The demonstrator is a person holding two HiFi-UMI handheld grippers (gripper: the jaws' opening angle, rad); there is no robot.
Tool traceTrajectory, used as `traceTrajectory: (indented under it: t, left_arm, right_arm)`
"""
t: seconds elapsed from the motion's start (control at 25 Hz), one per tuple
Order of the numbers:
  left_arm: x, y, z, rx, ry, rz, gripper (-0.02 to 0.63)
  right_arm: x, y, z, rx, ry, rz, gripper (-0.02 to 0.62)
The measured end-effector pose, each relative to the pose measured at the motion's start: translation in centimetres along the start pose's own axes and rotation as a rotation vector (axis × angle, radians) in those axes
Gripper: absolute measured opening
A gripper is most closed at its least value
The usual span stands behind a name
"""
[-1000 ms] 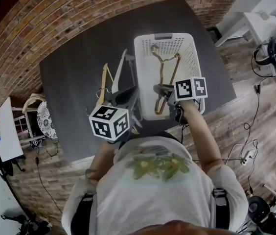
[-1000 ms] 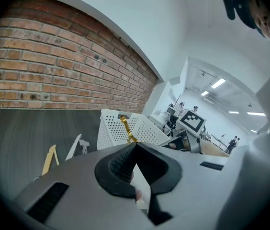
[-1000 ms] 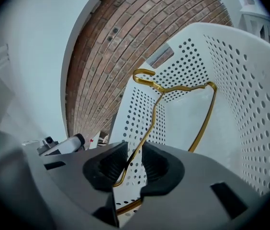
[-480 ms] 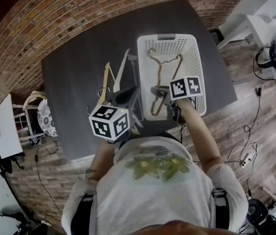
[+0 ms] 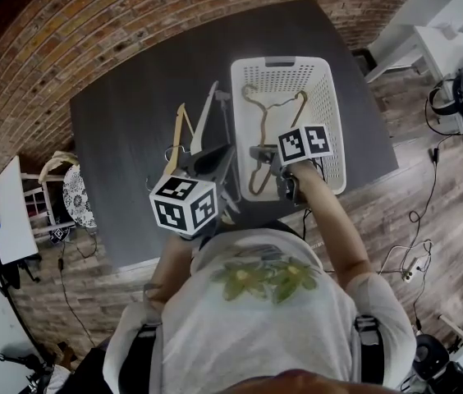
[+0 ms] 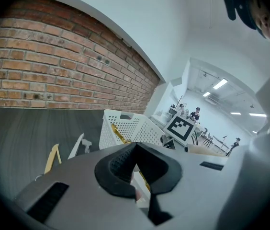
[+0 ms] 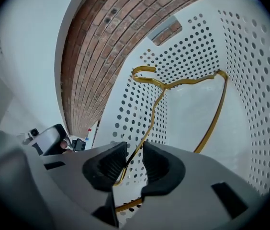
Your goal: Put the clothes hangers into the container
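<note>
A white perforated basket (image 5: 322,97) stands on the dark table (image 5: 125,113). A gold wire hanger (image 5: 266,125) lies inside it, hook toward the far wall. My right gripper (image 5: 263,153) reaches over the basket's near rim. In the right gripper view the hanger's wire (image 7: 154,109) runs through the gap of the right gripper (image 7: 134,159), whose pads stand apart and wider than the wire. A wooden hanger (image 5: 176,136) and a white hanger (image 5: 203,117) lie left of the basket. My left gripper (image 5: 211,161) hovers by their near ends, tips together (image 6: 135,150).
The brick wall (image 5: 92,31) borders the table's far side. A white shelf unit (image 5: 10,220) and cables (image 5: 416,220) sit on the wood floor around the table. The person's torso (image 5: 256,302) fills the near side.
My right gripper has drifted left along the basket's near rim, and the gold hanger has shifted slightly left with it. The left gripper has stayed put.
</note>
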State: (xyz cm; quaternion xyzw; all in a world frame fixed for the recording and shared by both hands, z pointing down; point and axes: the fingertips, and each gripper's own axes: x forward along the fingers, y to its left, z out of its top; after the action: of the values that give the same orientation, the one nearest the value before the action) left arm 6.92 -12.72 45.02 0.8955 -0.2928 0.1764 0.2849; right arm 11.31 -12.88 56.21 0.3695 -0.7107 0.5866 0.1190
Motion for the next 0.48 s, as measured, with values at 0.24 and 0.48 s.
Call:
traceTrajectory:
  t: [0.24, 0.48]
  left_arm:
    - [-0.18, 0.11, -0.06, -0.002, -0.002, 0.004, 0.028]
    - [-0.33, 0.11, -0.10, -0.006, -0.002, 0.008, 0.029]
  right_arm:
    - [0.51, -0.11, -0.06, -0.007, 0.007, -0.008, 0.097]
    - [0.47, -0.61, 0.14, -0.003, 0.000, -0.028, 0.132]
